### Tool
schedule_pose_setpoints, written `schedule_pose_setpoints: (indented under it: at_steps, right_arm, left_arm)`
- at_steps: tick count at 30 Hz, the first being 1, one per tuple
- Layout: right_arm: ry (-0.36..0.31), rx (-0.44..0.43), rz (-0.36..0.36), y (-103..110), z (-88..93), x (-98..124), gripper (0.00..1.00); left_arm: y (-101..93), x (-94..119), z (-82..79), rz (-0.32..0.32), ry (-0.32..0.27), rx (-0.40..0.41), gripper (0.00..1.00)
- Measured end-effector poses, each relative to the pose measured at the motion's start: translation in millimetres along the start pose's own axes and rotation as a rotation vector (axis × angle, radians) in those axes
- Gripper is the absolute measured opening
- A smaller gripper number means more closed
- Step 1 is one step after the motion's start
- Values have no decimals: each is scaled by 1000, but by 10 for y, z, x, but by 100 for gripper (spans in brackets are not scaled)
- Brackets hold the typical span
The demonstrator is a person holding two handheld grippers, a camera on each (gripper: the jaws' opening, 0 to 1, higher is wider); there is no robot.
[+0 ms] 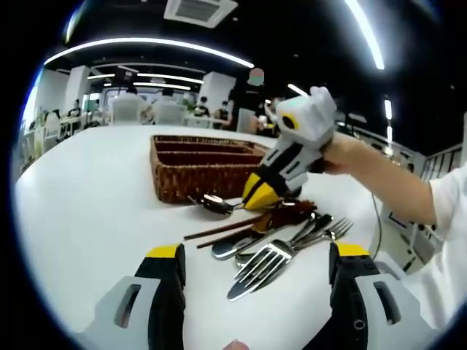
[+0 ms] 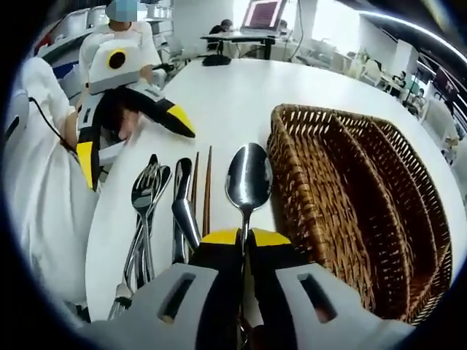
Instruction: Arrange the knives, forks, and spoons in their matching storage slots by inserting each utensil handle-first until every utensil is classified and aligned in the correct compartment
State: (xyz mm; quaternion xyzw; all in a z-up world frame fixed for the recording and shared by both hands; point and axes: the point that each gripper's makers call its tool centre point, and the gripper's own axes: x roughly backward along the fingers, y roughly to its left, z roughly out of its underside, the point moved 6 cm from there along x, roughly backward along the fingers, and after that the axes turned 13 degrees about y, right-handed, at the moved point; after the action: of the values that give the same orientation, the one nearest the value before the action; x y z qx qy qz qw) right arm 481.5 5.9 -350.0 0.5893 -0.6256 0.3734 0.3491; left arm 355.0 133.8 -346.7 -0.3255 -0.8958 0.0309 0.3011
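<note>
Yellow-tipped jaws of the left gripper (image 1: 255,266) are seen spread wide apart at the bottom of the left gripper view, with nothing between them. Just beyond them a fork (image 1: 261,268) lies on the white worktop (image 1: 95,197) together with more forks (image 1: 321,232), a knife (image 1: 235,245) and brown chopsticks (image 1: 219,230), all in one loose pile. Behind the pile a wicker basket (image 1: 201,171) with long compartments is placed. In the right gripper view, the right gripper (image 2: 245,240) is closed on the handle of a spoon (image 2: 248,182), whose bowl points forward, just beside the basket's (image 2: 350,211) left wall. The remaining utensils (image 2: 157,211) are laid to the left of the spoon. The basket compartments are seen without utensils inside
</note>
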Motion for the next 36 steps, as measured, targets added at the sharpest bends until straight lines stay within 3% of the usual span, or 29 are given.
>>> schedule_pose_setpoints:
  at_steps: [3, 6, 26, 36]
  right_arm:
    - [-3, -34, -23, 31, -16, -5, 3]
    - [-5, -8, -2, 43, -37, -5, 2]
    - [-210, 35, 124, -20, -437, 331, 2]
    - [-251, 59, 160, 74, -542, 530, 2]
  left_arm:
    - [5, 13, 5, -2, -2, 2, 81]
    - [4, 19, 6, -3, -3, 2, 81]
    - [-8, 54, 12, -5, -9, 1, 81]
    - [-31, 45, 6, -3, -11, -1, 81]
